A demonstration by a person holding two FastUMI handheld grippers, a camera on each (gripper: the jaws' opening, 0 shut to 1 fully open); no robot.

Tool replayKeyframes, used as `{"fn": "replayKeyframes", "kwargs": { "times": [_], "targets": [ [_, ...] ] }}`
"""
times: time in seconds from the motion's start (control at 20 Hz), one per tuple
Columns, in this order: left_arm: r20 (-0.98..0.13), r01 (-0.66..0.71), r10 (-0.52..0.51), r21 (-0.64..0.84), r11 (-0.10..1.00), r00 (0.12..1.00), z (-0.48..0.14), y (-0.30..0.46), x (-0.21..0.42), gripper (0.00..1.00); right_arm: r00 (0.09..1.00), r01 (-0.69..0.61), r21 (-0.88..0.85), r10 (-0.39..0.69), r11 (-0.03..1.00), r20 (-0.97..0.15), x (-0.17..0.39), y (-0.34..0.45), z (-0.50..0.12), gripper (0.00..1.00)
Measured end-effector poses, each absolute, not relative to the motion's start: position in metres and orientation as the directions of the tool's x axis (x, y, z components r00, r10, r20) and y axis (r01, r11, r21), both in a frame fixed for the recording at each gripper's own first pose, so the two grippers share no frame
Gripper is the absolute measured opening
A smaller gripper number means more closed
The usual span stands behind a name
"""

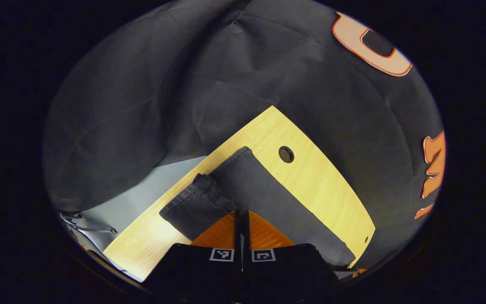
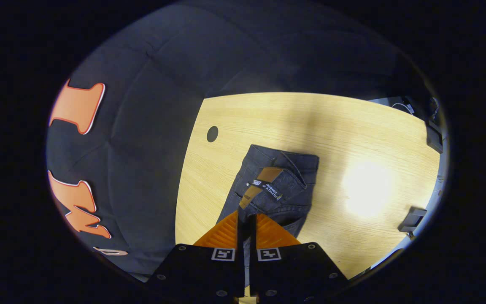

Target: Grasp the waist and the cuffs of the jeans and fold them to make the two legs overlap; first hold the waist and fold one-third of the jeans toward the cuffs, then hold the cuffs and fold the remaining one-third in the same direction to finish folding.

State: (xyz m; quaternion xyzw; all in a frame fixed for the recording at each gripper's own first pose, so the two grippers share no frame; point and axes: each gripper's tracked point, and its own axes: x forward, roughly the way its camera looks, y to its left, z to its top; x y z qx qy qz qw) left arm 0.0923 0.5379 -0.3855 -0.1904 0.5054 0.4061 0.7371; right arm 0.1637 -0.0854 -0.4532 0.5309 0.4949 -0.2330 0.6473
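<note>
Left gripper view is showing the jeans [image 1: 243,190] lying on the light wooden table [image 1: 323,177], the dark denim running as a long band across the board with the cuffs [image 1: 192,198] bunching toward the table's near-left edge. The left gripper [image 1: 241,217] is sitting low over the fabric with its two fingers drawn nearly together, only a thin slit showing between them; whether any denim is caught in that slit cannot be told. A round hole [image 1: 286,154] is showing in the tabletop just beyond the jeans, and pale floor [image 1: 141,198] is lying past the table's left edge.

Right gripper view is showing the waist [image 2: 281,177] end of the jeans, its band turning over so that a tan patch [image 2: 264,179] and a small label are facing up. The right gripper [image 2: 246,219] is hovering at the near end of this denim, its fingers likewise almost closed with a narrow gap; a grip on the cloth cannot be confirmed. The same round hole is lying left of the waist, and a bright glare patch [image 2: 365,190] is glowing on the wood to the right.
</note>
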Motion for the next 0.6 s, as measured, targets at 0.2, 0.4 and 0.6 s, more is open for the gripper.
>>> {"fn": "replayKeyframes", "kwargs": {
  "times": [0.2, 0.4, 0.6],
  "targets": [
    [-0.892, -0.774, 0.440, 0.208, 0.597, 0.100, -0.394, 0.542, 0.113, 0.01, 0.366, 0.833, 0.430, 0.235, 0.348, -0.900, 0.191, -0.078, -0.482, 0.05],
    [-0.881, -0.754, 0.461, 0.231, 0.615, 0.106, -0.399, 0.547, 0.137, 0.00, 0.343, 0.842, 0.415, 0.251, 0.344, -0.905, 0.205, -0.076, -0.497, 0.05],
    [-0.885, -0.763, 0.459, 0.238, 0.601, 0.085, -0.417, 0.557, 0.142, 0.01, 0.316, 0.854, 0.400, 0.279, 0.333, -0.907, 0.214, -0.073, -0.509, 0.05]
  ]
}}
